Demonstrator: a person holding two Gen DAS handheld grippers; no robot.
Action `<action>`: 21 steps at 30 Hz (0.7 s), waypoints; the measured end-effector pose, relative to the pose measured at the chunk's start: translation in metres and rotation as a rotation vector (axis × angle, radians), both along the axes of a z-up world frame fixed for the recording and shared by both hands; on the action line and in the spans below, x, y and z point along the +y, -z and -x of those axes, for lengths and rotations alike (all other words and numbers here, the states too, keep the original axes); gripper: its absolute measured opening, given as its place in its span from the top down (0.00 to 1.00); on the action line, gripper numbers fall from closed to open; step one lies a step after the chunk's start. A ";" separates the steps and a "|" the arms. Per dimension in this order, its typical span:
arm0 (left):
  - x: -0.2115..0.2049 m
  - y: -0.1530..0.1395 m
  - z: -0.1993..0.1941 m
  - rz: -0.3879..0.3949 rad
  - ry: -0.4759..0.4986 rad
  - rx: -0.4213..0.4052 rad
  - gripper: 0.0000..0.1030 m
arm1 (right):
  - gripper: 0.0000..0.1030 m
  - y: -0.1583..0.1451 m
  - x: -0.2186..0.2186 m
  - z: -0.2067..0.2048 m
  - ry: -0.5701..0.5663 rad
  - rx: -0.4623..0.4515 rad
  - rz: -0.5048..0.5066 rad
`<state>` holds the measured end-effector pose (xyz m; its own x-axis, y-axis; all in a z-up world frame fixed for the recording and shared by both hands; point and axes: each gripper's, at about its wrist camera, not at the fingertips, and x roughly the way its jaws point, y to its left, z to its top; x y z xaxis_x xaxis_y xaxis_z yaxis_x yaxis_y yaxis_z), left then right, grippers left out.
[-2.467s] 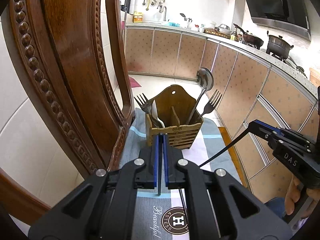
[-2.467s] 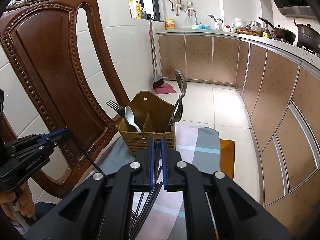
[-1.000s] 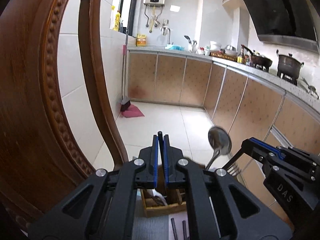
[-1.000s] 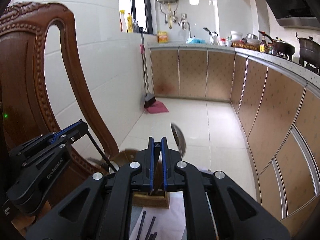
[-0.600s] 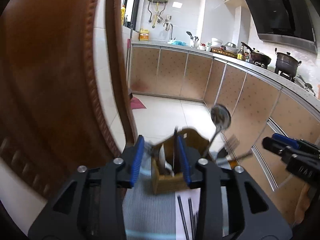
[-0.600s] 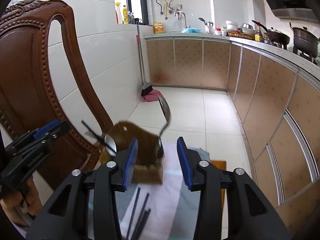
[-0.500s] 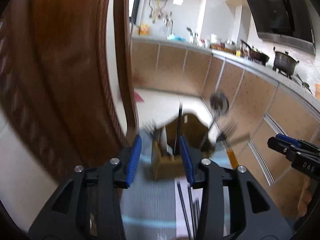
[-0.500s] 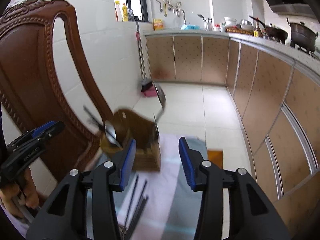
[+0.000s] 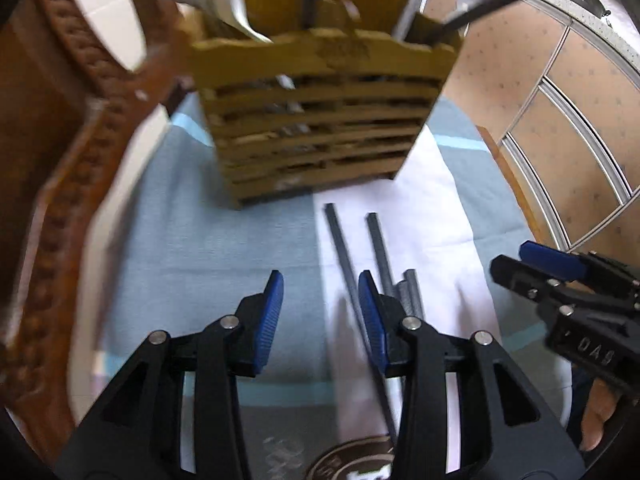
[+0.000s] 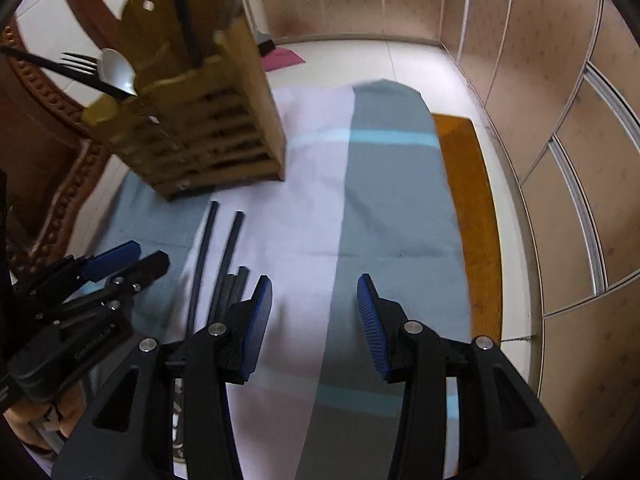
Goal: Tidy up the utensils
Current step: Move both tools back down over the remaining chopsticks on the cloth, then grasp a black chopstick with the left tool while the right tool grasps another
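1. The wooden holder (image 9: 320,100) sits at the top of my left view, with forks, spoons and some chopsticks standing in it.
2. More chopsticks (image 9: 352,264) lie on the cloth (image 9: 192,232) mid-frame, long way pointing at the holder. Those are left.
3. My left gripper (image 9: 320,312) and right gripper (image 10: 312,316) are both wide apart, holding nothing.

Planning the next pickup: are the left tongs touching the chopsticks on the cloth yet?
Cannot tell. In the left wrist view the open left tongs overlap the chopsticks in the picture, but their height above the cloth is unreadable.
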<state>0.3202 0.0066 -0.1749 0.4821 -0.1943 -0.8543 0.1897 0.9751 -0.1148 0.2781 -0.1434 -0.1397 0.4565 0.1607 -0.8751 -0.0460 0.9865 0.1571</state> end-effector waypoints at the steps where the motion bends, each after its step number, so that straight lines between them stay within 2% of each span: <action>1: -0.004 0.003 -0.002 -0.001 0.006 0.006 0.63 | 0.57 0.003 -0.001 0.000 0.009 0.003 -0.005; 4: -0.015 0.014 -0.010 -0.018 0.016 0.039 0.63 | 0.57 0.009 -0.010 -0.005 0.037 0.011 -0.026; 7: -0.019 0.021 -0.012 -0.048 0.012 0.051 0.69 | 0.57 0.012 -0.012 -0.007 0.043 0.017 -0.033; 9: -0.021 0.021 -0.012 -0.061 0.017 0.050 0.82 | 0.57 0.013 -0.013 -0.010 0.046 0.024 -0.048; 11: -0.017 0.020 -0.009 -0.055 0.011 0.063 0.86 | 0.57 0.012 -0.013 -0.014 0.051 0.028 -0.071; 14: -0.007 0.020 -0.002 -0.062 0.001 0.080 0.86 | 0.57 0.011 -0.006 -0.021 0.046 0.018 -0.106; 21: 0.029 0.018 0.014 -0.008 -0.037 0.126 0.85 | 0.57 0.022 0.038 -0.046 0.016 0.035 -0.169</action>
